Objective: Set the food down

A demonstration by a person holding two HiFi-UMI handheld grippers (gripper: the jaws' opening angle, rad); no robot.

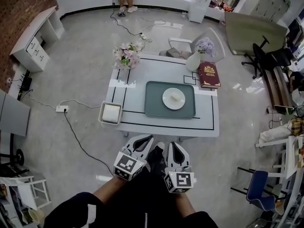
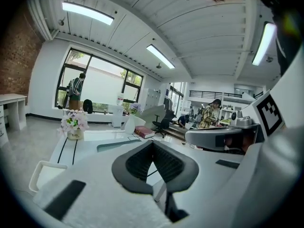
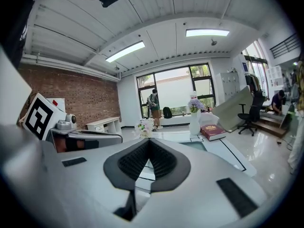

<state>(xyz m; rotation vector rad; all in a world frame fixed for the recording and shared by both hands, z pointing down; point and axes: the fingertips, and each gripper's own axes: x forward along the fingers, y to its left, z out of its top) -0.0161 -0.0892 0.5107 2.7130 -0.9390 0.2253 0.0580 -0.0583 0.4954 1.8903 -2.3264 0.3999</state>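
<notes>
On the white table (image 1: 142, 122) lies a teal tray (image 1: 154, 106) with a white plate (image 1: 174, 99) on it. A small pale piece of food (image 1: 175, 96) rests on the plate. Both grippers hang close to my body, short of the table's near edge and apart from the tray. My left gripper (image 1: 145, 139) (image 2: 153, 144) is shut with nothing between its jaws. Beside it, my right gripper (image 1: 173, 146) (image 3: 148, 141) is likewise shut and empty. Both gripper views look across the table from low down.
A white square basket (image 1: 110, 113) sits on the table's front left corner. At the back stand a flower bouquet (image 1: 126, 56), a white vase (image 1: 194, 61) and a red book (image 1: 209, 75). A power strip (image 1: 62, 109) and cable lie on the floor at left; a blue chair (image 1: 259, 186) stands at right.
</notes>
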